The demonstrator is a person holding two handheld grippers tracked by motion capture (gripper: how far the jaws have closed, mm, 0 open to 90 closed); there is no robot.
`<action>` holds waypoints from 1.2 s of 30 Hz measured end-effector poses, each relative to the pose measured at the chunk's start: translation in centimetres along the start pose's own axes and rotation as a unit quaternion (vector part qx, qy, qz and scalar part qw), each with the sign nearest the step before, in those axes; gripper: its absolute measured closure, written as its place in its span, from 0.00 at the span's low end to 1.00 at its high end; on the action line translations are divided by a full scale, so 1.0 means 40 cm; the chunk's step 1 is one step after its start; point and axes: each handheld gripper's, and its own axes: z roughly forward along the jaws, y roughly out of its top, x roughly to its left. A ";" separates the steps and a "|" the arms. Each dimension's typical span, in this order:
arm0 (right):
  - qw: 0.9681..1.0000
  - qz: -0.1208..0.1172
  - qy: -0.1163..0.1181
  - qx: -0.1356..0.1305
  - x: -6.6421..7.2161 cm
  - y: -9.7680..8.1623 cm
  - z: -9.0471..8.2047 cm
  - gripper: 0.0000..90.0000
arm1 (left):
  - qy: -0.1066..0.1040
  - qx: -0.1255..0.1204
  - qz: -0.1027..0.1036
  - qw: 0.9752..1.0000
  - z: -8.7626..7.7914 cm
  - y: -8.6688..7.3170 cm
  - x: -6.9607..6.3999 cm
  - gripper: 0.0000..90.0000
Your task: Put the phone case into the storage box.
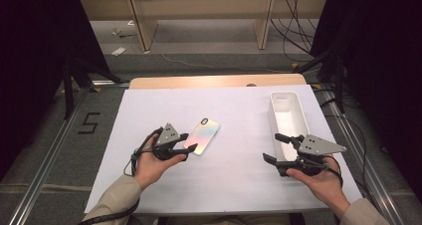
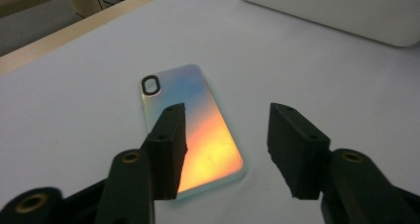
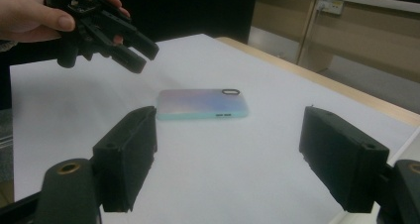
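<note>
Left claw [image 1: 185, 146] stands with jaws apart and empty, poised just above the near end of the iridescent phone case [image 1: 202, 135], which lies flat on the white counter [image 1: 234, 180] directly ahead of it and is not yet gripped. Right claw [image 1: 272, 148] is likewise open and empty, beside the near end of the white bin [image 1: 297, 105]. Judged status: the pick-up is only approached; grasping, lifting and any placing remain outstanding.
</note>
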 end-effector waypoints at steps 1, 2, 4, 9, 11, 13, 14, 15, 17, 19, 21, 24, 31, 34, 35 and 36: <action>1.000 0.000 0.000 0.000 0.000 0.000 0.000 0.26 | 0.000 0.000 0.000 1.000 0.002 0.000 0.000 0.57; 1.000 -0.001 -0.001 -0.001 0.000 0.000 0.000 0.26 | 0.002 0.002 0.000 1.000 0.004 0.001 0.001 0.60; 1.000 0.000 -0.001 -0.001 0.000 0.000 0.000 0.26 | 0.001 0.008 0.001 1.000 0.009 0.001 0.001 0.70; 1.000 -0.001 -0.002 0.000 0.002 0.000 0.004 0.26 | -0.018 0.031 0.001 0.999 0.029 0.004 -0.001 0.91; 1.000 -0.001 -0.002 0.000 0.002 0.000 0.004 0.26 | -0.020 0.035 -0.003 0.999 0.037 0.006 0.001 0.96; 1.000 0.001 -0.003 0.000 0.002 0.000 0.004 0.26 | -0.015 0.037 -0.009 0.999 0.040 0.009 0.007 0.97; 1.000 0.001 -0.003 -0.001 0.002 0.000 0.003 0.26 | -0.011 0.037 -0.011 0.999 0.041 0.009 0.012 0.98; 1.000 0.002 -0.003 -0.001 0.001 0.000 0.003 0.26 | -0.006 0.036 -0.014 0.999 0.044 0.009 0.018 0.98; 1.000 0.002 -0.003 -0.002 0.000 0.000 0.002 0.26 | 0.009 0.046 -0.020 0.999 0.050 0.006 0.034 1.00; 1.000 0.002 -0.003 -0.001 0.001 0.001 0.003 0.26 | 0.028 0.061 -0.027 0.997 0.061 0.001 0.053 1.00; 1.000 0.001 -0.002 -0.002 0.002 0.001 0.002 0.26 | 0.055 0.081 -0.041 0.994 0.082 -0.007 0.084 1.00; 1.000 0.002 -0.002 -0.002 0.002 0.001 0.002 0.26 | 0.070 0.095 -0.045 0.992 0.097 -0.013 0.104 1.00; 1.000 0.002 -0.002 -0.003 0.000 0.001 0.002 0.26 | 0.075 0.140 -0.057 0.986 0.146 -0.049 0.144 1.00; 1.000 0.002 -0.003 -0.003 0.000 0.001 0.001 0.26 | 0.069 0.143 -0.062 0.985 0.153 -0.053 0.152 1.00; 1.000 0.001 -0.004 -0.003 0.000 0.001 0.001 0.26 | 0.069 0.142 -0.063 0.985 0.154 -0.053 0.153 1.00; 1.000 0.001 -0.004 -0.003 0.000 0.001 0.001 0.26 | 0.069 0.142 -0.063 0.985 0.154 -0.054 0.153 1.00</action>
